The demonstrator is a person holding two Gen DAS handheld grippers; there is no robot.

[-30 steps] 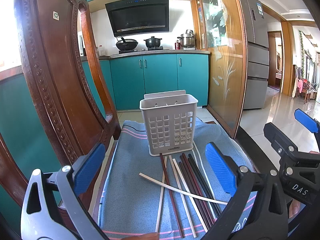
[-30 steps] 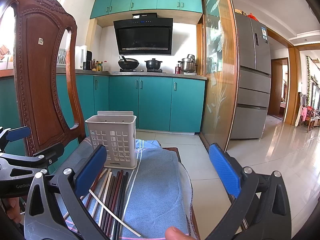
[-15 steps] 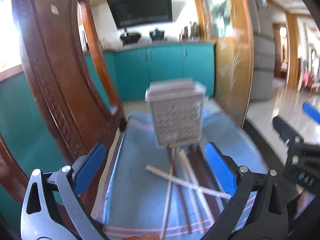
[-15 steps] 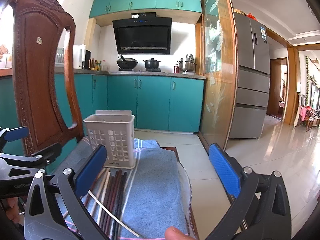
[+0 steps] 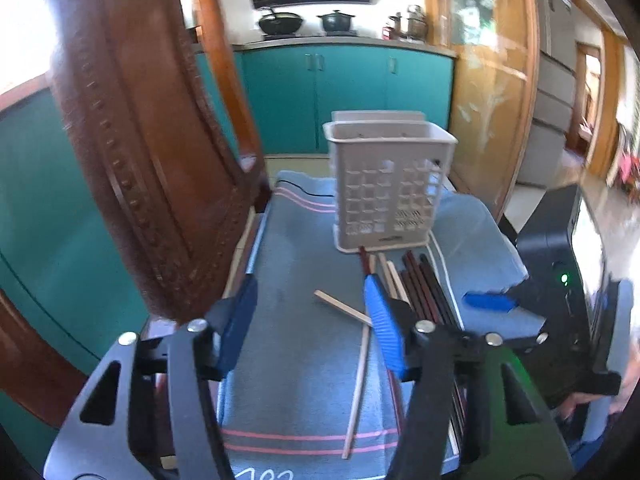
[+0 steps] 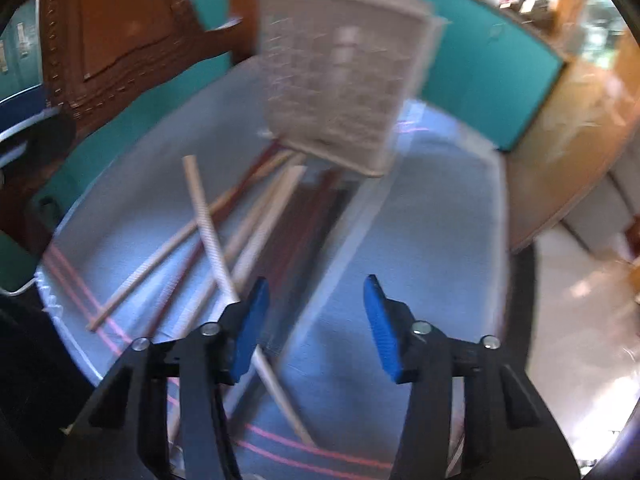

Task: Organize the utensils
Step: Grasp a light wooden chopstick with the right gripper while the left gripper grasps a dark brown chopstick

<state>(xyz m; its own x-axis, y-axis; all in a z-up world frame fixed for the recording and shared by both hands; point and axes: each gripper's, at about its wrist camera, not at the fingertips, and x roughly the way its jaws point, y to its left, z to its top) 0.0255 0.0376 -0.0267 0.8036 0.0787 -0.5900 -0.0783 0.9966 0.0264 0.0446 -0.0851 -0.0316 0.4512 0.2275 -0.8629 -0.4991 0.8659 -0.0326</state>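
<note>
A white perforated utensil basket [image 5: 388,188] [image 6: 340,84] stands upright at the far end of a blue towel [image 5: 296,380] [image 6: 432,240]. In front of it lie several chopsticks, pale ones [image 5: 360,376] [image 6: 208,232] and dark ones [image 5: 424,288] [image 6: 304,232], one pale stick crossing the rest. My left gripper [image 5: 312,320] hovers over the towel left of the pile, its jaws closing with nothing between the pads. My right gripper [image 6: 316,316] [image 5: 488,302] points steeply down over the near ends of the chopsticks. Its jaws are closing too and grip nothing.
A carved wooden chair back [image 5: 140,140] rises close on the left. Teal cabinets [image 5: 344,92] with pots on top stand behind the basket. A glass-panelled door [image 5: 488,92] and tiled floor [image 6: 580,300] lie to the right of the towel's edge.
Both pairs of jaws have narrowed from wide open. The right gripper has swung down and in over the chopsticks. The left gripper has tipped down and come a little closer to the basket.
</note>
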